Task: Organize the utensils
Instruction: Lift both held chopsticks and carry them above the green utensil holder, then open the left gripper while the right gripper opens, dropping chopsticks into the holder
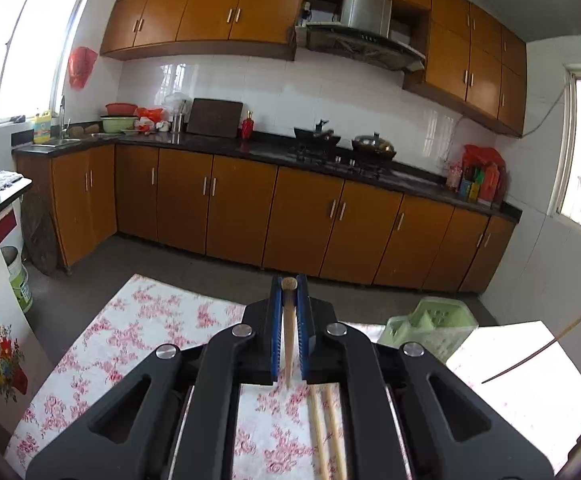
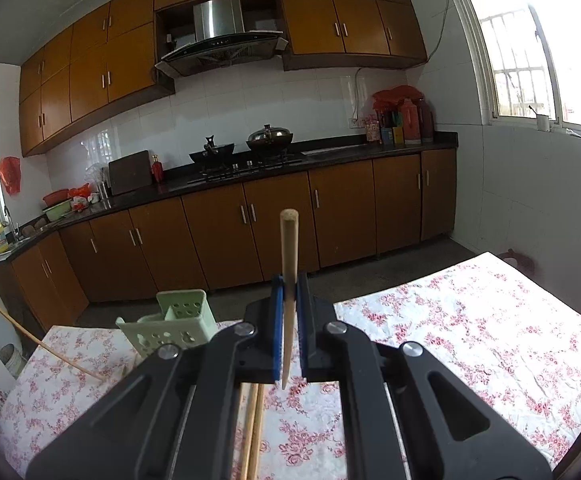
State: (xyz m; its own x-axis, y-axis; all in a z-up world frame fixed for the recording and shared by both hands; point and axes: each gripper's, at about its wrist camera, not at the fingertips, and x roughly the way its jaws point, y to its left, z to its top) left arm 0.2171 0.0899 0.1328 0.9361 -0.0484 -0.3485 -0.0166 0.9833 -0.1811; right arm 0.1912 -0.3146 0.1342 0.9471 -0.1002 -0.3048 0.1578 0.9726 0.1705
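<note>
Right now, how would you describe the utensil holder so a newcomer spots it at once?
Find the table with the pink floral cloth. At its far edge, toward the brown cabinets, stands the utensil holder, between the two grippers. It is the only pale green thing there, a plastic caddy with compartments and round holes in its walls, unlike the loose wooden chopsticks lying nearby.

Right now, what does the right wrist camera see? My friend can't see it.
The right gripper is shut on one chopstick pointing up, above a flowery tablecloth. Two more chopsticks lie below, and a green holder stands to the left. Brown kitchen cabinets fill the background.
</note>
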